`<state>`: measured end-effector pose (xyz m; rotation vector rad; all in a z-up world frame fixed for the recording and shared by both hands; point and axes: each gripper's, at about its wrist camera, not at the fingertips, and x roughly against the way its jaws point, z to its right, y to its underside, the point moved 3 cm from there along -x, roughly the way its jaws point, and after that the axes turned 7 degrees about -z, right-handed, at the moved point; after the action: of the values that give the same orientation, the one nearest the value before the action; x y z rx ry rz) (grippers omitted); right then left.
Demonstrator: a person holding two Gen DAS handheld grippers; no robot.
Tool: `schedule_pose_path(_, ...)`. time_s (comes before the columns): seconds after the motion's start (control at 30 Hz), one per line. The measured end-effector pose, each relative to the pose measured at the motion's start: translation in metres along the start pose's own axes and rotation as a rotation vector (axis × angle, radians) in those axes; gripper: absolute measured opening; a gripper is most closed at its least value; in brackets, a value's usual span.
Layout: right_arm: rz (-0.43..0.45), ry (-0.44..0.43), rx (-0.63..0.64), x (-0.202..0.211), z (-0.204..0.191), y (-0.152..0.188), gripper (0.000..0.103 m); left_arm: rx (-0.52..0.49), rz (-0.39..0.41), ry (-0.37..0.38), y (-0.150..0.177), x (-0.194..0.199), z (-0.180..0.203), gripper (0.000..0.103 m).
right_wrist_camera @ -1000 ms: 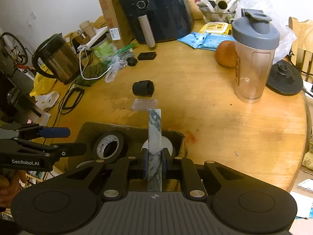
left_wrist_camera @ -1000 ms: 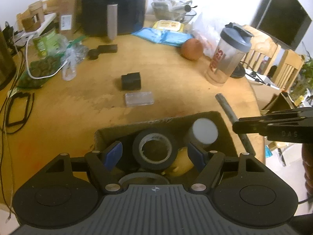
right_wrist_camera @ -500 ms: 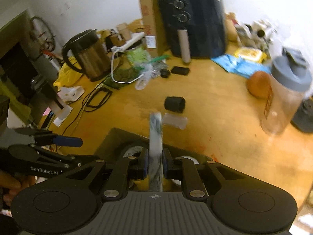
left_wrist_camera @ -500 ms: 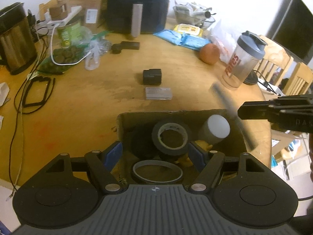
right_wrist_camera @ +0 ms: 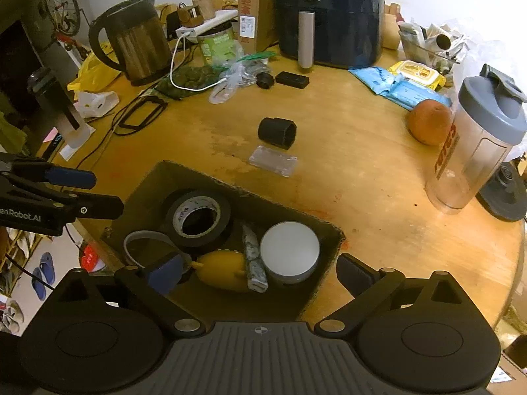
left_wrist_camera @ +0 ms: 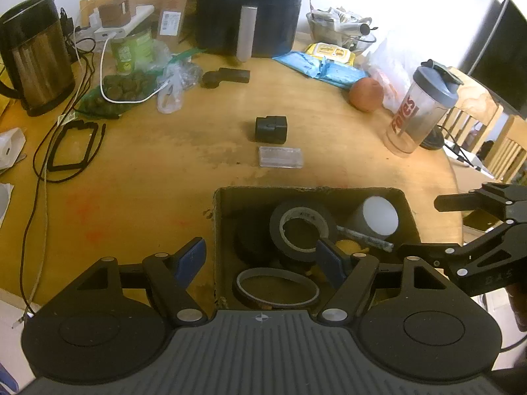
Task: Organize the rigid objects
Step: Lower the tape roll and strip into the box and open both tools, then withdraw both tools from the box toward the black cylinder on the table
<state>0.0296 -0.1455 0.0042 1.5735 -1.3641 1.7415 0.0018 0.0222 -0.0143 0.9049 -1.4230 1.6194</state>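
Right claw [right_wrist_camera: 260,273] just sprang wide, empty; your marbled stick [right_wrist_camera: 253,263] now in box [right_wrist_camera: 329,230]. Left claw [left_wrist_camera: 260,260] half-open, empty. Black block [left_wrist_camera: 270,129], clear case [left_wrist_camera: 280,157] beyond box left.

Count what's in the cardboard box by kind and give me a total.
Tape rolls: 2
White-topped round container: 1
Marbled stick: 1
Yellow object: 1
Total: 5, as far as the views show.

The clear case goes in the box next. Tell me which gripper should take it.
Right, probably. The right gripper has just opened, its jaws wide and empty, and the stick lies in the box. The clear case sits just beyond the box's far rim. The left gripper is open too, hovering over the box's left wall.
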Motion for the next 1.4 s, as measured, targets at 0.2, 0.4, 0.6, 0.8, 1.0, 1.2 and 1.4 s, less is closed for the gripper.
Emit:
schedule_pose_path(0.2,-0.021,0.042,-0.018,-0.003,0.002,-0.001,0.103,-0.021,-0.003,0.007,-0.005,-0.002,0.002,0.073)
schedule_pose_path(0.4,-0.042,0.082,-0.031,-0.007,0.003,-0.003,0.103,-0.037,-0.011,0.013,-0.011,-0.005,0.003,0.073)
schedule_pose_path(0.6,-0.049,0.102,-0.055,-0.011,0.007,-0.005,0.103,-0.054,-0.015,0.020,-0.018,-0.009,0.005,0.073)
schedule_pose_path(0.8,-0.051,0.119,-0.089,-0.012,0.015,-0.005,0.103,-0.069,-0.019,0.030,-0.024,-0.014,0.008,0.073)
schedule_pose_path(1.0,-0.052,0.130,-0.131,-0.015,0.022,-0.007,0.103,-0.084,-0.024,0.040,-0.029,-0.017,0.009,0.073)
schedule_pose_path(1.2,-0.021,0.143,-0.146,-0.015,0.024,-0.008,0.103,-0.088,-0.025,0.044,-0.033,-0.019,0.008,0.073)
schedule_pose_path(1.4,-0.028,0.161,-0.137,-0.020,0.023,-0.014,0.103,-0.086,-0.026,0.046,-0.037,-0.021,0.004,0.073)
